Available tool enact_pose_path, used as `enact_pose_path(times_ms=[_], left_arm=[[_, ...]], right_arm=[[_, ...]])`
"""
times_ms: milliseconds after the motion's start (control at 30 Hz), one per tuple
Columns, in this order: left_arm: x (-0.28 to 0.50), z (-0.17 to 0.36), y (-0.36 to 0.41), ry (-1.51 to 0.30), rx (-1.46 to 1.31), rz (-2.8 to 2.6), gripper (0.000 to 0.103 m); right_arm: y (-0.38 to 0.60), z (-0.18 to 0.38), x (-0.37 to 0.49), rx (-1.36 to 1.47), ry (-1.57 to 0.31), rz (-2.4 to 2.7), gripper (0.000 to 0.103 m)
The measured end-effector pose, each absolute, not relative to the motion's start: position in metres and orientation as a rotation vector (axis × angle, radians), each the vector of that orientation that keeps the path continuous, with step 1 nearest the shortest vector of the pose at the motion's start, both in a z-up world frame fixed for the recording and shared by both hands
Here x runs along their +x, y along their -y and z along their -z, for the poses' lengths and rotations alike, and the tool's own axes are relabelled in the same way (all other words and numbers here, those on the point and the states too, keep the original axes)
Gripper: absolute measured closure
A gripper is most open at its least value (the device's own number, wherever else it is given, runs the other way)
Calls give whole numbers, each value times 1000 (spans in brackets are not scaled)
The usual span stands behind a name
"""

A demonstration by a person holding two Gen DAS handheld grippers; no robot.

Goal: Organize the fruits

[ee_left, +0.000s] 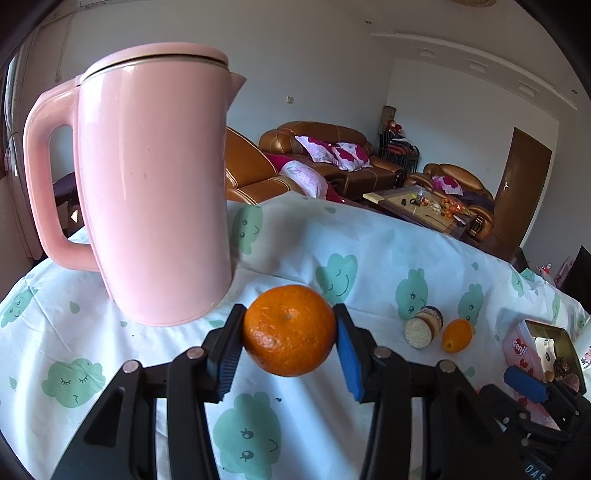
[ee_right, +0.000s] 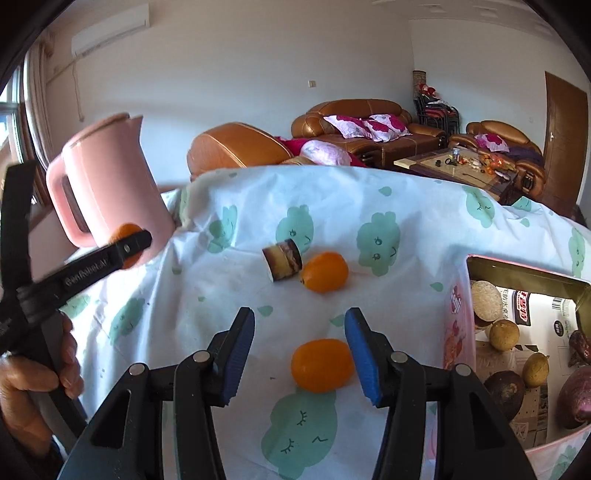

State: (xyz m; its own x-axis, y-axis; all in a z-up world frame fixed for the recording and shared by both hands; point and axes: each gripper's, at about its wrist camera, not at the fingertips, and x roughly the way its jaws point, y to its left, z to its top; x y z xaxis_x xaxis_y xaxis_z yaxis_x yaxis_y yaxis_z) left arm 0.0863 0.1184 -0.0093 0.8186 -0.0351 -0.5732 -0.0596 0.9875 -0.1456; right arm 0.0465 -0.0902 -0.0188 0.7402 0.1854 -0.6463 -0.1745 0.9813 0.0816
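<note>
A table draped in a white cloth [ee_right: 332, 199] printed with green cartoon clouds fills the foreground of a living room. Behind it stand brown leather sofas [ee_right: 369, 125] with pink floral cushions, a cluttered coffee table [ee_right: 461, 166], a brown door [ee_right: 565, 140] and pale walls.

The left wrist view shows the left gripper [ee_left: 290, 343] holding a mandarin [ee_left: 289, 329] clamped between its blue pads, lifted above the cloth just in front of a tall pink kettle [ee_left: 155, 184]. Further right on the cloth lie a small cylindrical cake roll [ee_left: 423, 326] and, touching it, a small orange kumquat [ee_left: 457, 335]. At the far right edge is a pink tin [ee_left: 521, 343].

The right wrist view shows the right gripper [ee_right: 299, 354] with its jaws standing apart around a second kumquat [ee_right: 322, 364], which lies on the cloth; the right pad is at the fruit's side, the left pad clear of it. Only this view looks into the open tin, which holds brown and purplish fruits and a round cracker. It also shows a wall air conditioner [ee_right: 110, 29], a window at the left edge, and the person's left hand [ee_right: 33, 376] gripping the handle of the other tool.
</note>
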Motion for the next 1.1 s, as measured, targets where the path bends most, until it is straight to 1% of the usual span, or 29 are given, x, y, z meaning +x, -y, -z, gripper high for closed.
enact_pose_path(times_ms=[67, 167, 233, 333, 367, 400, 500, 600, 767, 833, 933, 1100], left_arm=[[86, 10, -117, -619, -159, -10, 55], [86, 10, -115, -622, -150, -9, 55], [86, 11, -114, -624, -147, -7, 55], [85, 12, -111, -626, -140, -4, 55], [85, 12, -111, -626, -137, -2, 55], [84, 12, -110, -624, -135, -1, 55], [83, 12, -109, -619, -128, 0, 55], [83, 12, -108, -618, -128, -1, 55], [76, 11, -95, -590, -89, -8, 55], [72, 9, -88, -574, -60, -7, 55], [65, 6, -77, -552, -26, -8, 55], [55, 6, -62, -543, 6, -4, 55]], right_arm=[[87, 29, 53, -21, -773, -162, 50], [95, 33, 58, -6, -807, -133, 50], [98, 42, 64, 1, -873, -139, 50], [97, 45, 65, -7, -890, -153, 49], [97, 45, 64, -7, -883, -154, 52], [98, 45, 63, -6, -885, -154, 58], [99, 44, 61, -16, -878, -152, 60], [103, 33, 54, 24, -810, -160, 60], [106, 1, 32, 45, -619, -162, 60], [105, -7, 26, 51, -568, -168, 60], [104, -13, 20, 46, -534, -163, 60], [103, -13, 16, 36, -529, -156, 60]])
